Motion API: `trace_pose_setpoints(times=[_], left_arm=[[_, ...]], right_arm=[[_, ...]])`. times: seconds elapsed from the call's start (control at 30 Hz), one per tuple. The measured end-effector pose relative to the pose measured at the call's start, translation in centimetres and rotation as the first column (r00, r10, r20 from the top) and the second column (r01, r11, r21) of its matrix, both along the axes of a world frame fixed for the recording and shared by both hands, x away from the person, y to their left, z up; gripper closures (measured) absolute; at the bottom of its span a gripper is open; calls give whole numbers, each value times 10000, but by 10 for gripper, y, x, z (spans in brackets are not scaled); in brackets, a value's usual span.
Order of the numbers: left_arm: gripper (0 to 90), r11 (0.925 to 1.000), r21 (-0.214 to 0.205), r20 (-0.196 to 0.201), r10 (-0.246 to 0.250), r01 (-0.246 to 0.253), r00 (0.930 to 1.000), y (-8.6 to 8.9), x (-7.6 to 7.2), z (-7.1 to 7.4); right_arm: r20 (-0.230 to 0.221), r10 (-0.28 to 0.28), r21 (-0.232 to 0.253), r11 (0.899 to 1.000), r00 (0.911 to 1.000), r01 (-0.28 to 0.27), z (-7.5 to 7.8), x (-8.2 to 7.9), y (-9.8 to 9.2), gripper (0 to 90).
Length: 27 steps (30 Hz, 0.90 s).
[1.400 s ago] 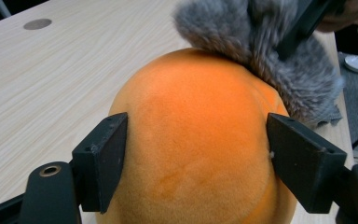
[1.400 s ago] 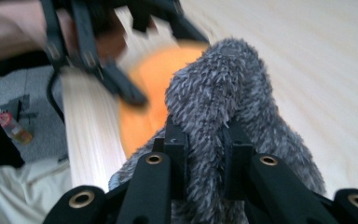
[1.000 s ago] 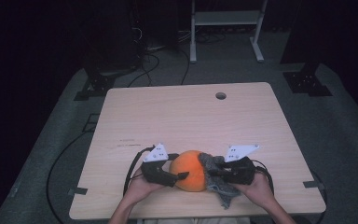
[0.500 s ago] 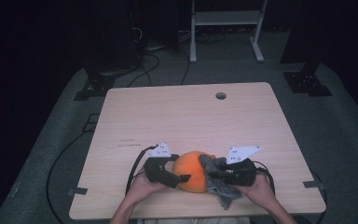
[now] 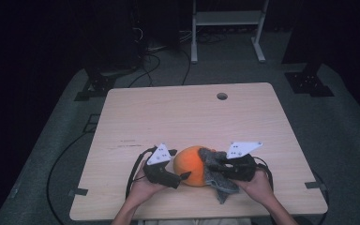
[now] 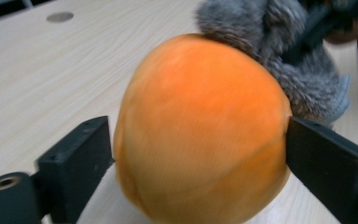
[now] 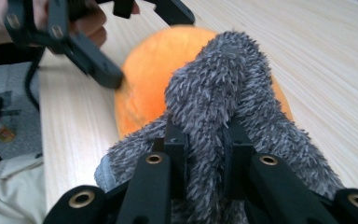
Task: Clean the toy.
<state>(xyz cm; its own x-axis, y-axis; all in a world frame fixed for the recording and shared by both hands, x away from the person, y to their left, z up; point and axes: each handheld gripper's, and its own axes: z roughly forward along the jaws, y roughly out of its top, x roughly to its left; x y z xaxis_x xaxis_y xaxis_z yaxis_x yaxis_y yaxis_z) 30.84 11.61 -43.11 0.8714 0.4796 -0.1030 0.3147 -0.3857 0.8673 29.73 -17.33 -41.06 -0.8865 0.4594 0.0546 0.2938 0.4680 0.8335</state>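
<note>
We see an orange ball (image 5: pixel 192 165) resting on the wooden surface (image 5: pixel 187 117) near its front edge, between our two hands. Our left hand-held gripper (image 5: pixel 178 177) sits at the ball's left side; its jaws have just been opening, and in the left gripper view they stand wide, one on each side of the orange ball (image 6: pixel 200 130), close against it or barely touching. Whether the pads still press on it, we cannot tell for certain. Our right hand-held gripper (image 5: pixel 218 165) is clamped tight on a grey fuzzy cloth (image 5: pixel 215 176), which drapes over the ball's right side and trails down onto the surface. In the right gripper view the cloth (image 7: pixel 219 107) is pinched between the closed jaws, with the ball (image 7: pixel 154 79) just behind it.
</note>
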Motion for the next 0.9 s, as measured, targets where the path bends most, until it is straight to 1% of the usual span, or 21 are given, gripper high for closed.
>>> trace_pose_setpoints(times=[0.03,0.07,0.1,0.17,0.2,0.27,0.33,0.4,0.43,0.47,0.5,0.53,0.6,0.63,0.67,0.73,0.77,0.8,0.83,0.87,0.9], left_arm=[[97,10000,-17,-248,-21,20,9997,-1,2,-2],[121,10000,-78,-302,-26,24,9995,-1,2,-4],[166,10000,-83,-165,-20,19,9999,-1,1,-4],[275,9999,148,483,-38,31,9988,-1,-5,0],[303,9999,166,633,-53,43,9980,-1,-6,1],[334,9993,346,980,-180,146,9950,-1,-11,5],[341,9989,371,928,-331,298,9951,0,-12,7],[302,9982,285,832,-543,521,9951,-1,-12,6],[258,9986,152,755,-522,512,9958,-1,-11,6],[199,9987,-166,567,-464,474,9973,0,-8,6],[139,9986,-401,252,-330,340,9991,0,-4,7],[91,9988,-432,18,-230,231,9997,0,-2,6],[80,9979,-597,-651,-306,267,9974,-1,4,1],[81,9974,-611,-1127,-447,380,9926,-3,6,-3],[88,9963,-685,-1261,-606,523,9902,-3,6,-5],[215,9968,-652,-761,-504,455,9958,-2,1,-3],[272,9981,-395,-313,-485,473,9983,-2,-2,0],[312,9991,-185,141,-374,377,9992,-3,-5,2],[332,9995,-24,580,-306,308,9978,-5,-8,4],[345,9994,284,1271,-228,193,9916,-9,-13,7],[349,9985,526,1603,-244,162,9868,-11,-16,9]], right_arm=[[-118,-36,98,9999,9999,38,-1,1,-2,753],[-188,-43,168,9998,9998,46,0,1,-3,753],[-117,-46,192,9998,9999,48,2,0,-2,754],[208,216,310,9993,9996,-222,10,-7,4,752],[402,301,293,9991,9987,-313,12,-9,7,752],[525,325,216,9992,9981,-337,14,-10,9,752],[309,259,168,9995,9992,-264,9,-7,4,753],[26,236,62,9997,9997,-236,1,-5,-3,755],[-132,257,77,9996,9996,-256,-2,-5,-5,754],[-162,312,-33,9995,9994,-312,-4,-7,-7,754],[-85,333,-181,9993,9994,-334,-4,-9,-8,754],[-85,372,-204,9991,9993,-374,-4,-10,-10,754],[-143,482,-212,9986,9987,-485,-5,-11,-11,754],[-155,511,-233,9984,9986,-514,-6,-11,-11,753],[-175,585,-265,9979,9981,-589,-5,-11,-10,754],[-100,549,-316,9980,9984,-552,-2,-12,-10,753],[-103,494,-191,9986,9987,-496,0,-12,-10,754],[85,414,127,9991,9991,-415,7,-13,-10,754],[321,364,396,9985,9988,-376,13,-15,-8,754],[513,362,552,9977,9980,-390,17,-16,-6,754],[765,411,702,9964,9962,-465,24,-17,-2,754]])
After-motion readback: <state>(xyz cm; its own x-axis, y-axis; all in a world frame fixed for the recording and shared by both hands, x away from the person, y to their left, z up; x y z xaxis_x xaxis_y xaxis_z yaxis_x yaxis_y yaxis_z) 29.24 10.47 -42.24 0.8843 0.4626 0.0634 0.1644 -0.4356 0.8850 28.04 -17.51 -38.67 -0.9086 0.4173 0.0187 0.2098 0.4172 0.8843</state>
